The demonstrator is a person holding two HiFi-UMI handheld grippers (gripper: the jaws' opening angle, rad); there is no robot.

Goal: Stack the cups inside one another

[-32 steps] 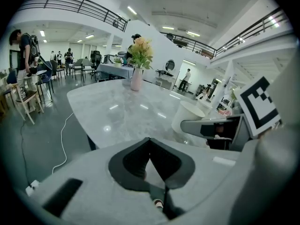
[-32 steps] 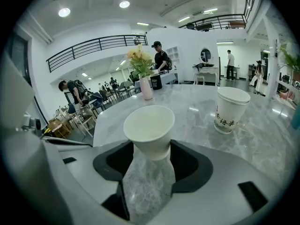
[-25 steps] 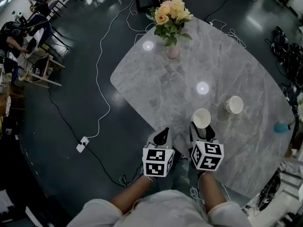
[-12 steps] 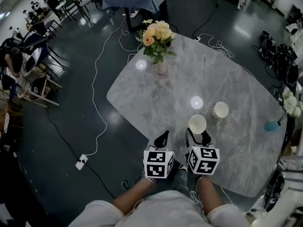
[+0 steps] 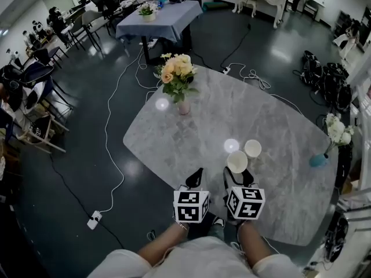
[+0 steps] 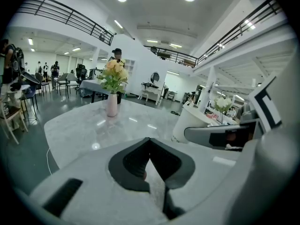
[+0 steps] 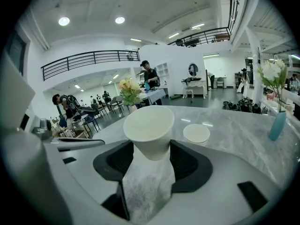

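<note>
While the right gripper [image 5: 238, 173] clamps 1 cup [image 7: 149, 129], left gripper [image 6: 150, 150] closed and empty, centre it over the standing cup [image 5: 253, 148], then lower squarely.

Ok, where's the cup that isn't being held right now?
In the head view, the free cup stands on the marble table, just beyond and to the right of the held cup in the right tool.

White cup [image 7: 149, 125] tight between the hand-held gripper's [image 7: 150, 150] jaws, second cup [image 7: 196, 133] just beyond on marble table [image 7: 234, 121].
</note>
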